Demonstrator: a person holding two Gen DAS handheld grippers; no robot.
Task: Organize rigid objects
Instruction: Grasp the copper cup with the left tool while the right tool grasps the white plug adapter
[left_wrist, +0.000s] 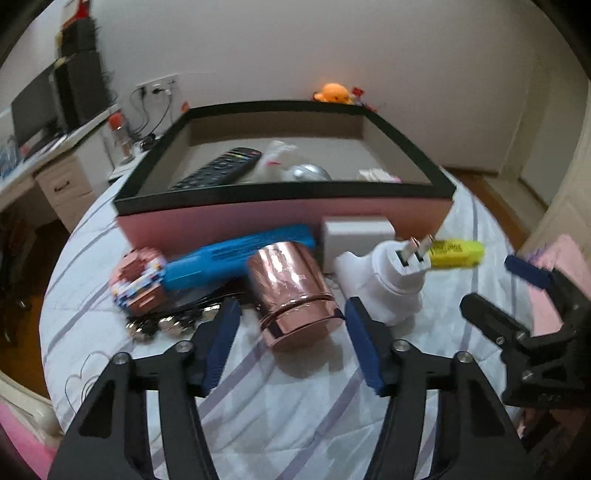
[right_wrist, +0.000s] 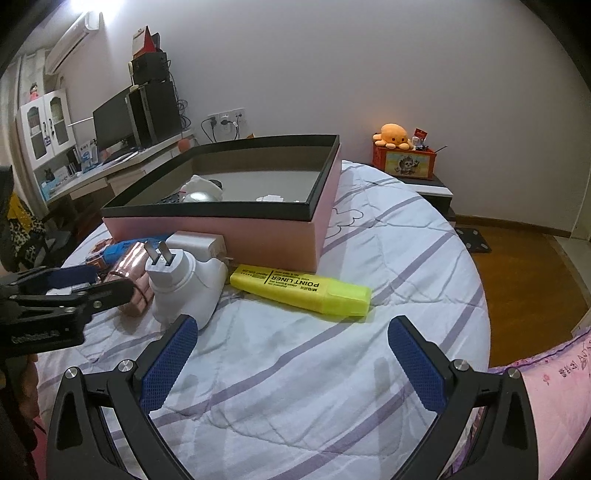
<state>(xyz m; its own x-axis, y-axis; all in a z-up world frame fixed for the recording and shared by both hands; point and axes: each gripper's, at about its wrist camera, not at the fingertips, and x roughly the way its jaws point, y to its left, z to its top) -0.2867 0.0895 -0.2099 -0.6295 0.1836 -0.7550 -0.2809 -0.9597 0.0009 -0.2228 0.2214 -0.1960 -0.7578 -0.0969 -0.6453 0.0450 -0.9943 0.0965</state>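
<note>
A pink box with a black rim (left_wrist: 284, 218) (right_wrist: 266, 232) stands on the bed and holds a remote (left_wrist: 218, 168), a silver object (left_wrist: 308, 172) and small white items. In front of it lie a rose-gold cup (left_wrist: 295, 295) on its side, a white plug adapter (left_wrist: 395, 280) (right_wrist: 184, 288), a yellow highlighter (left_wrist: 456, 253) (right_wrist: 303, 290), a blue box (left_wrist: 236, 258), a white block (left_wrist: 356, 236) and a brick-built figure (left_wrist: 138, 280). My left gripper (left_wrist: 291, 314) is open, its jaws either side of the cup's mouth. My right gripper (right_wrist: 291, 332) (left_wrist: 491, 284) is open and empty, just short of the highlighter.
Black glasses and metal keys (left_wrist: 173, 321) lie left of the cup. The bed (right_wrist: 295, 387) has a white quilt with purple stripes. A desk with a monitor (right_wrist: 114, 125) stands to the left. A plush toy on a crate (right_wrist: 397, 147) sits by the wall. Wooden floor (right_wrist: 524, 273) lies right.
</note>
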